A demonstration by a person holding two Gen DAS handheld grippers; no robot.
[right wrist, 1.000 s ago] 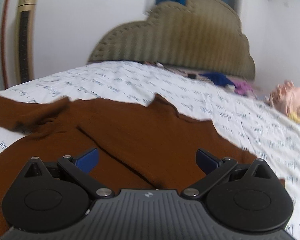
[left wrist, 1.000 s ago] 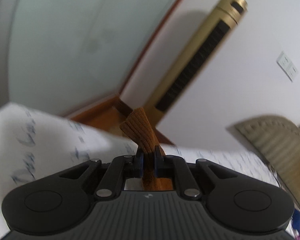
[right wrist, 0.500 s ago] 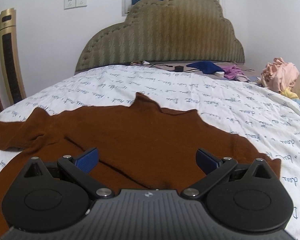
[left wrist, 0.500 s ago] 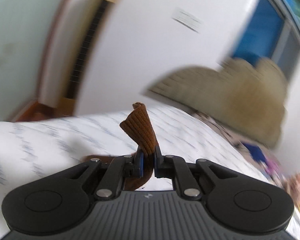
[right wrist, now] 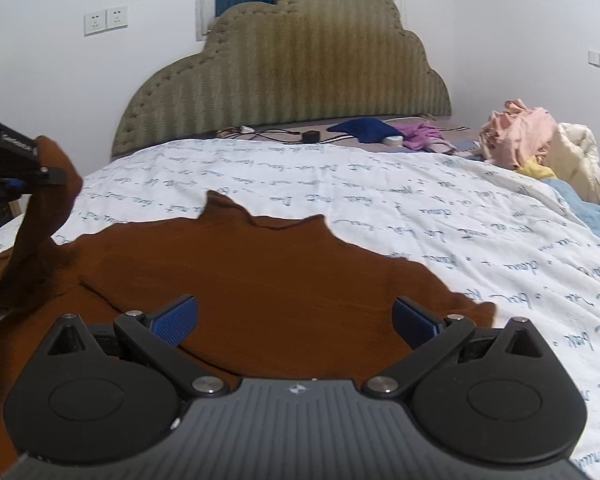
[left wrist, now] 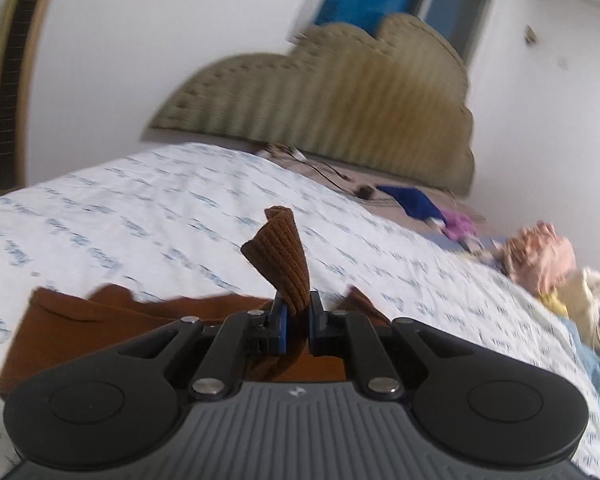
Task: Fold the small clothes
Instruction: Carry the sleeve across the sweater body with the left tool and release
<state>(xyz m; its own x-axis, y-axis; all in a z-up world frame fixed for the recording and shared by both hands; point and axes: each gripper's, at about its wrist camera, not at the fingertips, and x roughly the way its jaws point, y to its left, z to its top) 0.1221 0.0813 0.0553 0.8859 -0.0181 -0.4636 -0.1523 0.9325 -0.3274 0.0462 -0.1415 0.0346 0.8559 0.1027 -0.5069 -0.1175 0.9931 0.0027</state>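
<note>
A brown knit sweater point(right wrist: 268, 276) lies spread on the white printed bedsheet point(right wrist: 440, 216). My left gripper point(left wrist: 296, 312) is shut on the ribbed cuff point(left wrist: 284, 256) of one sleeve, which sticks up between the pads. In the right wrist view that sleeve point(right wrist: 44, 224) hangs lifted at the far left, with the left gripper point(right wrist: 32, 176) holding it above the bed. My right gripper point(right wrist: 296, 316) hovers low over the sweater's body, jaws wide open, nothing between them.
A padded olive headboard point(right wrist: 284, 72) stands at the far end of the bed. Blue and purple clothes point(right wrist: 384, 132) lie near it, and a pile of pink and cream clothes point(right wrist: 540, 144) sits at the right. A gold tower fan point(left wrist: 16, 72) stands left.
My left gripper has swung right with the sleeve cuff, from facing the fan and wall to facing the headboard. It now enters the right wrist view at left. The right gripper drifted slightly.
</note>
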